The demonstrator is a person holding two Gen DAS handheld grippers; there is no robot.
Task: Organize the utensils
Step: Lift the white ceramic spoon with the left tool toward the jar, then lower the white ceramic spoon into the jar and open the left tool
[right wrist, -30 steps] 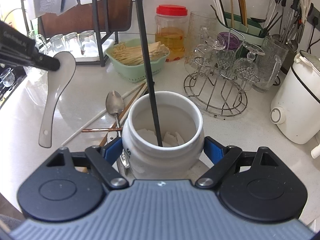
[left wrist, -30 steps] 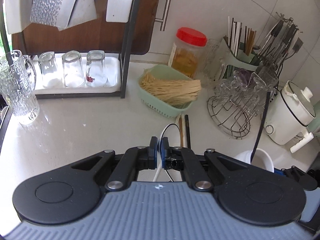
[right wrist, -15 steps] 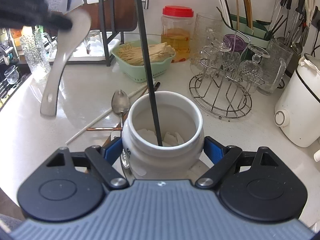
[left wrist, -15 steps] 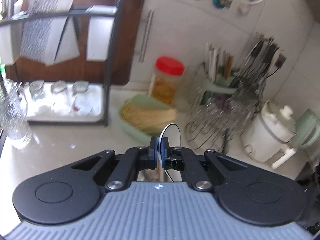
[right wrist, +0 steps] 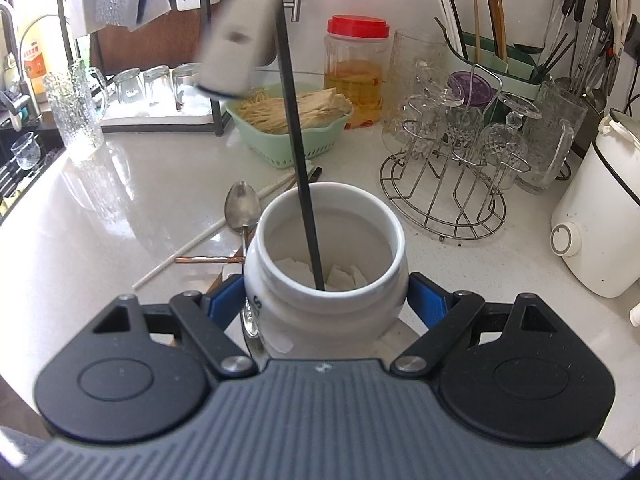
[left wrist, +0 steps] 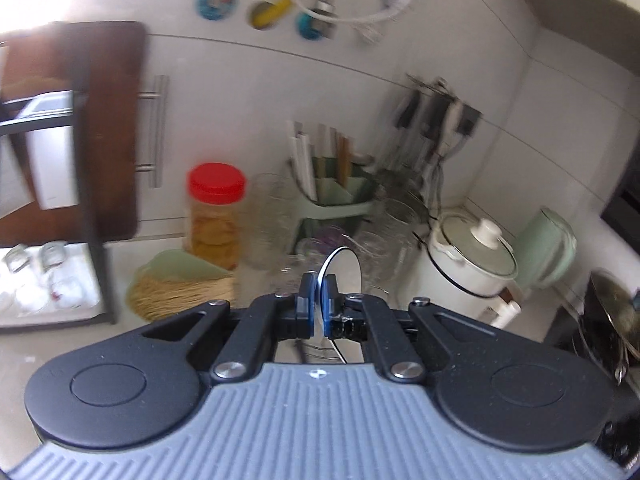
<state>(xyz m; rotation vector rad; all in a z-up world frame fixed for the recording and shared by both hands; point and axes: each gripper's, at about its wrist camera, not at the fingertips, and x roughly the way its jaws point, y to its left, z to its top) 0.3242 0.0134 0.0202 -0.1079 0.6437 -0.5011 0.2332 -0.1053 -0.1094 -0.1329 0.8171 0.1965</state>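
Observation:
My right gripper (right wrist: 326, 304) is shut on a white ceramic jar (right wrist: 326, 256) standing on the counter, with a black chopstick (right wrist: 294, 128) upright inside it. My left gripper (left wrist: 318, 300) is shut on a white ceramic soup spoon (left wrist: 342, 268), seen edge-on between the blue pads. In the right wrist view the spoon's handle (right wrist: 236, 40) hangs blurred high above the jar, to its upper left. A metal spoon (right wrist: 241, 208), a white chopstick (right wrist: 208, 236) and a copper-coloured stick (right wrist: 208, 259) lie on the counter left of the jar.
A green basket of dry noodles (right wrist: 292, 120), a red-lidded jar (right wrist: 356, 68), a wire rack of upturned glasses (right wrist: 460, 152), a green utensil holder (right wrist: 500, 60) and a white cooker (right wrist: 600, 208) stand behind. A glass pitcher (right wrist: 76, 112) and a tumbler shelf (right wrist: 152, 92) are left.
My left gripper has risen and swung right with the soup spoon, whose handle now hangs above the jar. The right gripper and the jar have stayed put.

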